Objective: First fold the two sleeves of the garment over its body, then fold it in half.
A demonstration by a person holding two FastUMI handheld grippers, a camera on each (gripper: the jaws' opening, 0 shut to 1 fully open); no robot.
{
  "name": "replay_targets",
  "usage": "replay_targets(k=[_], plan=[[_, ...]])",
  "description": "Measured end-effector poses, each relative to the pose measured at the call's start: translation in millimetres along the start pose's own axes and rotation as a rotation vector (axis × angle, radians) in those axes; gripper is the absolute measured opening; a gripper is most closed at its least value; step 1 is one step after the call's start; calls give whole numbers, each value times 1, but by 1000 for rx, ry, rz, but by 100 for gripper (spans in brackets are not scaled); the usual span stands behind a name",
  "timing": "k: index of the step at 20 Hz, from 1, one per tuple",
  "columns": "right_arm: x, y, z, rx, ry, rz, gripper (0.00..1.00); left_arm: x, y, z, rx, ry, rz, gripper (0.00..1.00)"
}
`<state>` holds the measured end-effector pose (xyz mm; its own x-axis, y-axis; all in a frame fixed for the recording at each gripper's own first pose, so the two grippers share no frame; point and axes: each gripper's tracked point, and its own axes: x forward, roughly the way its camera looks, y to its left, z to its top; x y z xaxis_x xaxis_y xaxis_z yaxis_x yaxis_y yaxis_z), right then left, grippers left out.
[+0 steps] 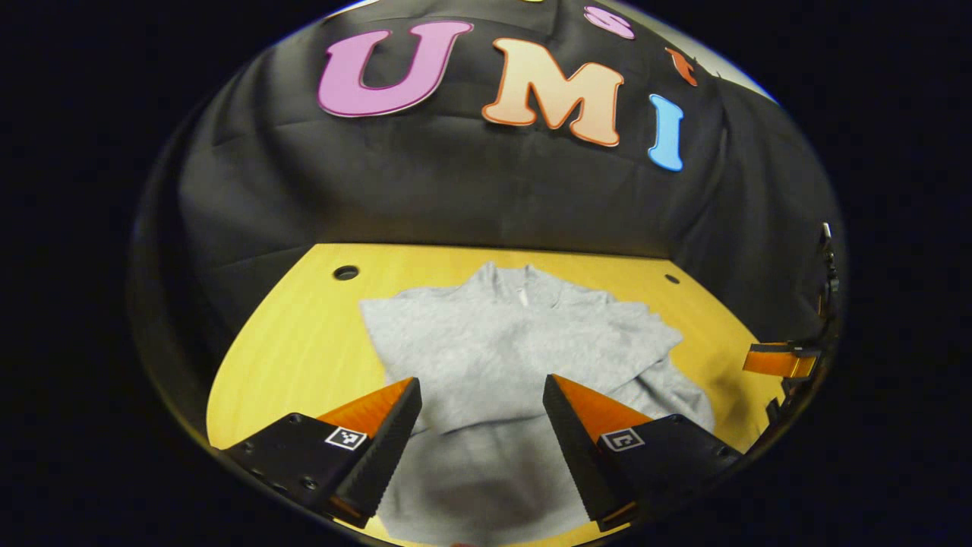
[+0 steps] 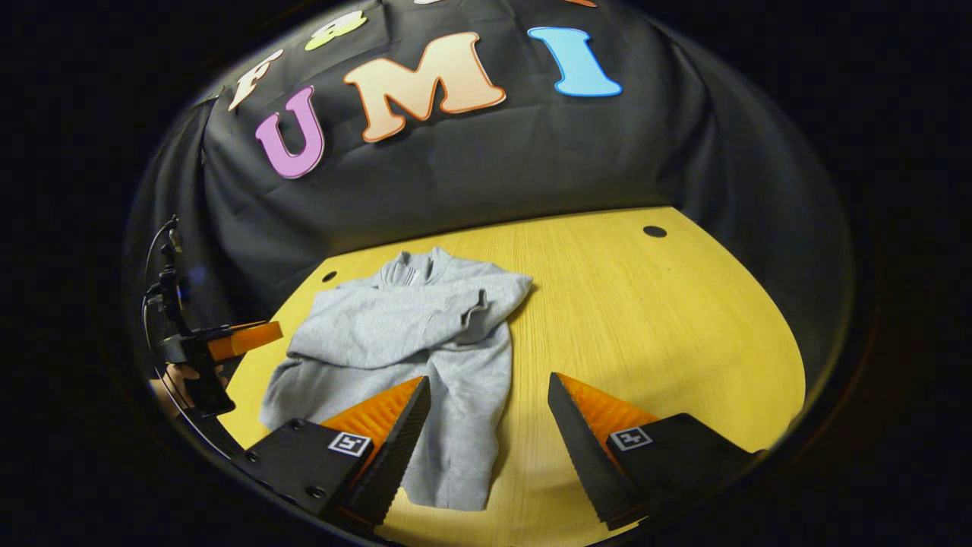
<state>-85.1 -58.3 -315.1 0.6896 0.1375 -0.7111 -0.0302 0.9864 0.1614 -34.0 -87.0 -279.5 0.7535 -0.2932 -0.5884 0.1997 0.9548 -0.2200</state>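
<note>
Your left tongs (image 1: 482, 418) stand apart and grip nothing, hovering just above the near half of the grey garment (image 1: 516, 357); your right tongs (image 2: 486, 418) are likewise apart and empty, held over the garment's near hem and the bare worktop (image 2: 668, 319) beside it. Judgement: both sleeves look already crossed over the body, one sleeve (image 2: 410, 323) lying on top across the chest, so the sleeve step reads as done and the half-fold remains. That would explain why you hold both tongs open and low at the near side: ready to take the hem corners. The garment lies flat toward the worktop's far edge, collar (image 1: 524, 292) pointing at the booth wall. Both tongs aim forward and slightly down, level with each other, the left set seen off toward the worktop's left edge in the right gripper view.
</note>
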Motion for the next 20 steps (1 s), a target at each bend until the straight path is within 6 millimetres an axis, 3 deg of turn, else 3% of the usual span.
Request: replay_targets(k=[2, 3, 4, 8, 9, 10, 15, 17, 20], plan=[[2, 1, -23, -11, 39, -20, 94, -21, 19, -20, -14, 31, 37, 95], [3, 3, -35, -19, 63, -28, 98, -30, 28, -30, -12, 44, 57, 96], [3, 6, -45, -26, 83, -31, 94, -40, 36, -41, -3, 55, 73, 96], [4, 17, -76, -55, 135, -56, 98, -63, 53, -90, 11, 147, 117, 95], [4, 18, -82, -67, 142, -71, 94, -66, 54, -98, 1, 160, 118, 96], [3, 19, -87, -83, 145, -84, 98, -69, 55, -105, -7, 168, 123, 95], [2, 17, -107, -140, 189, -130, 94, -67, 51, -135, -12, 216, 114, 96], [1, 14, -115, -136, 211, -148, 98, -67, 49, -147, -12, 248, 109, 96], [0, 15, -128, -106, 260, -156, 94, -65, 45, -147, 12, 239, 102, 96]])
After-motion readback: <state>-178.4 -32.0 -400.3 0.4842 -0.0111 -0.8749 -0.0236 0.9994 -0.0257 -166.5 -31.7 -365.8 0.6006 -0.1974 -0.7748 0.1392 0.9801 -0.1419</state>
